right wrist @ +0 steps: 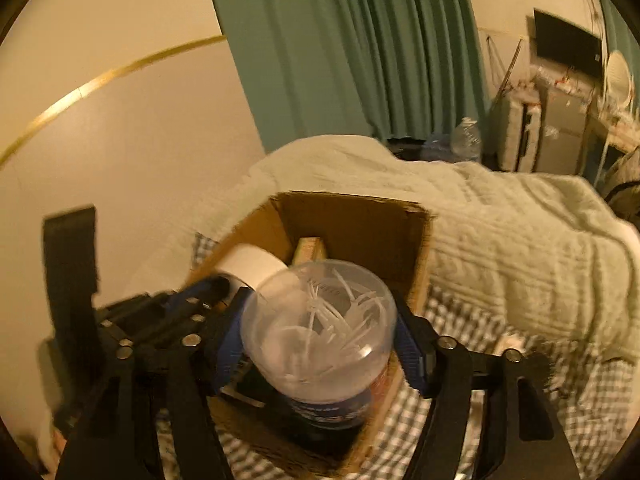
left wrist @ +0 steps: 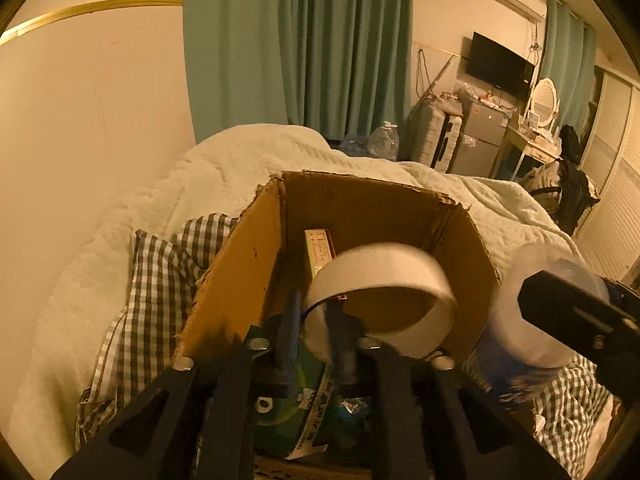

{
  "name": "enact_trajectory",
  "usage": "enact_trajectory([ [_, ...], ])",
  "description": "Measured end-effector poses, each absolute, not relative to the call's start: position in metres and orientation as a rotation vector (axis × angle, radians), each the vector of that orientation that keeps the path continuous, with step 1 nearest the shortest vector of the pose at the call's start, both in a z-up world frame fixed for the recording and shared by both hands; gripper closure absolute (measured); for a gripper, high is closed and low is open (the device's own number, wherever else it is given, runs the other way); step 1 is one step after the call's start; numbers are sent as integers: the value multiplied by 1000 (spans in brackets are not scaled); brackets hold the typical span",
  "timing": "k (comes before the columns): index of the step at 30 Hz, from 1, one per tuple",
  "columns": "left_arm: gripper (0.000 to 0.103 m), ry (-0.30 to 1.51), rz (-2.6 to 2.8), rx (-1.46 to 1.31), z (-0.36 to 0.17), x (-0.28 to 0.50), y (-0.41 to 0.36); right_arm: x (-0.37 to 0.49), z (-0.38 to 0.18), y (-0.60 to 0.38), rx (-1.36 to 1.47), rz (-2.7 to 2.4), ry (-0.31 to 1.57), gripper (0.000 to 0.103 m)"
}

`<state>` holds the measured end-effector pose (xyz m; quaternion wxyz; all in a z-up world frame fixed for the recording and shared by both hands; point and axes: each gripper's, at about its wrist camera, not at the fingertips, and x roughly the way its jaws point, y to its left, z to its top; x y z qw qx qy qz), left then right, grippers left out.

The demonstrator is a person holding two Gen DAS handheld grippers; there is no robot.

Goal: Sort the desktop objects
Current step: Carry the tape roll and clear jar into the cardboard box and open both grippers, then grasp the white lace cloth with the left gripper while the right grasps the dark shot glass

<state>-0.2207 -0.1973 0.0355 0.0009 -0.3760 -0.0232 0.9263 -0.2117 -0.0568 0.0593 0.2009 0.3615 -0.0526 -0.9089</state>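
An open cardboard box (left wrist: 240, 264) (right wrist: 360, 220) stands on a checked cloth on a bed. My left gripper (left wrist: 314, 320) is shut on a roll of white tape (left wrist: 384, 268) and holds it over the box; the roll also shows in the right wrist view (right wrist: 256, 266). My right gripper (right wrist: 318, 332) is shut on a clear plastic jar of white floss picks (right wrist: 320, 328) above the box's near right corner; the jar shows in the left wrist view (left wrist: 532, 320). A narrow yellow carton (left wrist: 320, 248) leans inside the box, with green packaging (left wrist: 288, 412) below.
A white quilt (right wrist: 500, 248) covers the bed behind the box. The checked cloth (left wrist: 156, 300) spreads around the box. A wall is at left, green curtains (left wrist: 300, 48) behind. A water bottle, suitcase, TV and dresser stand at far right.
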Motion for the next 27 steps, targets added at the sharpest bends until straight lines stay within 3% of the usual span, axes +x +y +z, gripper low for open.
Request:
enact_trajectory([
  [2,31,-40,2943,-1167,40,-216,-197,-210,64,-56,997,-2536,-150,31],
  [4,18,1,3014,-1116,45,-209,-198,-204,68,-55,964,-2566,-106,31],
  [14,12,-9,2932,-1043,65,-181,-148,-174,81,13,943,-2719,20,31],
  [23,9,-40,2733,-1183,27,-190,-19,-161,48,141,1113,-2877,-107,31],
  [25,1,28,2770,-1180,16,-194,7,-162,34,165,1152,-2902,-118,31],
  [27,1,140,2820,-1166,3,-199,36,-164,19,181,1190,-2914,-127,31],
])
